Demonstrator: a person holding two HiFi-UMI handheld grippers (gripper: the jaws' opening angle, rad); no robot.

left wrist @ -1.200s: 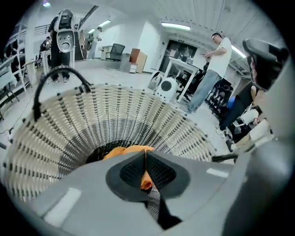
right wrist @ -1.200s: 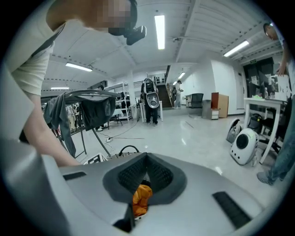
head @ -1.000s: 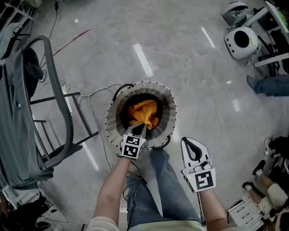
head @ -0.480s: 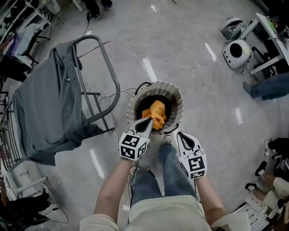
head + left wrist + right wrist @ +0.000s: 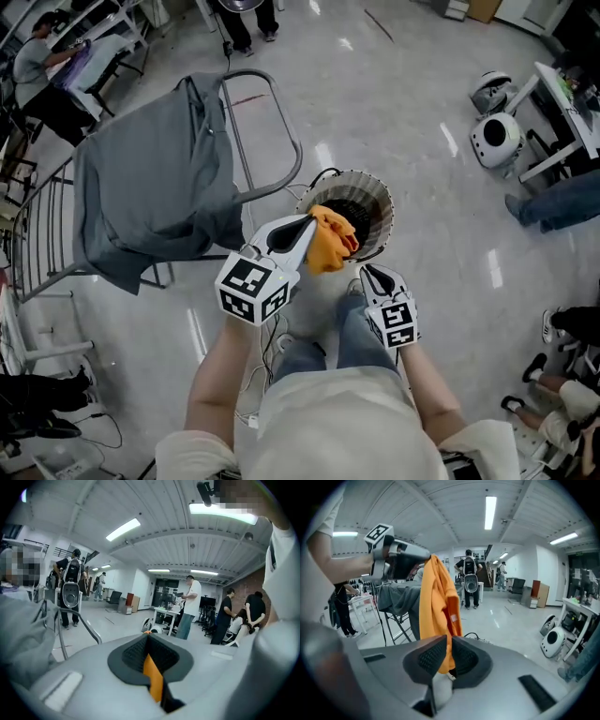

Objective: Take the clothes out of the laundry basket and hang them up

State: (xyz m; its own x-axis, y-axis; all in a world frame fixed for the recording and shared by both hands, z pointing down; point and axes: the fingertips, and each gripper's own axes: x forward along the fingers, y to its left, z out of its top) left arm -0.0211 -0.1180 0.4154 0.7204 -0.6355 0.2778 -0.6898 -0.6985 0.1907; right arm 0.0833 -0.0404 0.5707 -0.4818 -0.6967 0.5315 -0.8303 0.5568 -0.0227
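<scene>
An orange garment [image 5: 333, 239] hangs above the round laundry basket [image 5: 377, 190], lifted clear of it. My left gripper [image 5: 309, 225] is shut on the garment's top; a strip of orange cloth [image 5: 153, 676] shows pinched between its pads [image 5: 161, 654]. In the right gripper view the garment [image 5: 438, 602] dangles from the left gripper [image 5: 423, 557]. My right gripper [image 5: 367, 273] is lower and to the right, over my leg. Its jaws [image 5: 449, 645] are opening, and the garment's lower end shows in the narrow gap between them without being pressed.
A metal drying rack [image 5: 281, 141] with a grey garment [image 5: 150, 187] draped over it stands to the left of the basket. White round machines [image 5: 497, 141] sit at the right. A cable [image 5: 323, 173] lies by the basket. People stand around the room's edges.
My left gripper has risen with the orange garment from inside the basket to above its rim. The right gripper moved in closer and its jaws parted slightly. The head view swung toward the rack.
</scene>
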